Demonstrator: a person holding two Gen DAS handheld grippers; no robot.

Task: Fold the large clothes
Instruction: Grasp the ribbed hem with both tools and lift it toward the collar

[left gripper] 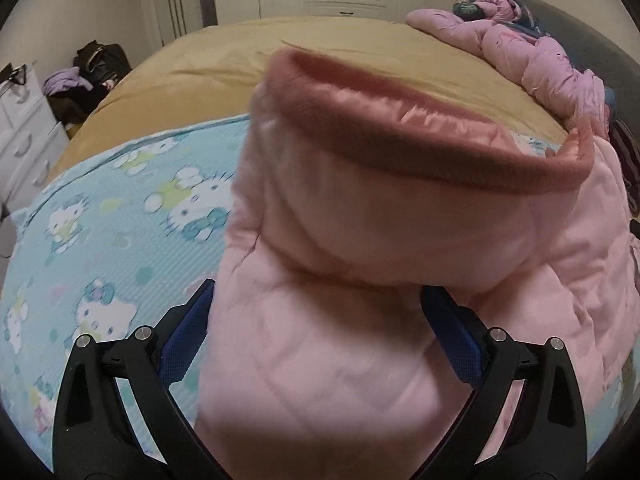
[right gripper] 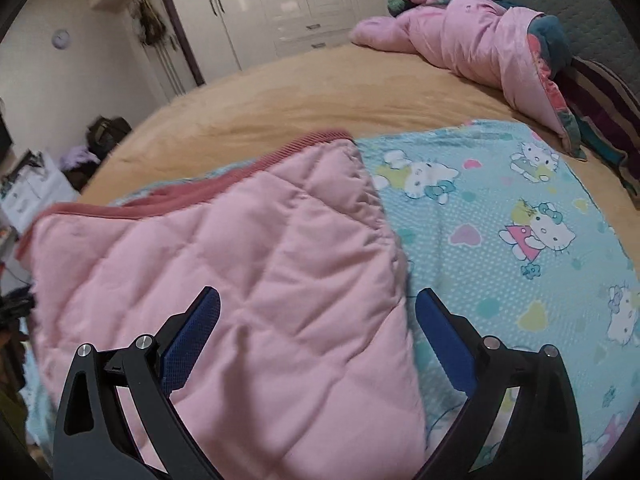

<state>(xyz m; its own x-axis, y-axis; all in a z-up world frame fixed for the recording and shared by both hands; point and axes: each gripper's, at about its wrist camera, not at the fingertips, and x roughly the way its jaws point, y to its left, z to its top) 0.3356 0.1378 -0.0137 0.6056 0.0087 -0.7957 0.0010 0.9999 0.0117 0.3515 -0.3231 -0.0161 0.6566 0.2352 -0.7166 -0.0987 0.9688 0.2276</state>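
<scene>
A pink quilted jacket (left gripper: 360, 208) with a darker ribbed hem (left gripper: 440, 160) bulges up close to the left wrist camera. My left gripper (left gripper: 320, 320) stands wide open around a thick fold of it, and the fabric fills the gap between the blue pads (left gripper: 188, 340). In the right wrist view the jacket (right gripper: 240, 260) lies flat on a blue cat-print blanket (right gripper: 500, 220). My right gripper (right gripper: 318, 320) hovers open over the jacket's right edge, with one finger above the fabric and the other above the blanket.
The blanket (left gripper: 120, 220) covers the near part of a bed with a tan sheet (left gripper: 200, 72). A crumpled pink duvet (right gripper: 460, 28) lies by the headboard. White drawers (left gripper: 24, 132) and a dark bag (left gripper: 100, 60) stand left of the bed, white wardrobes (right gripper: 260, 0) behind.
</scene>
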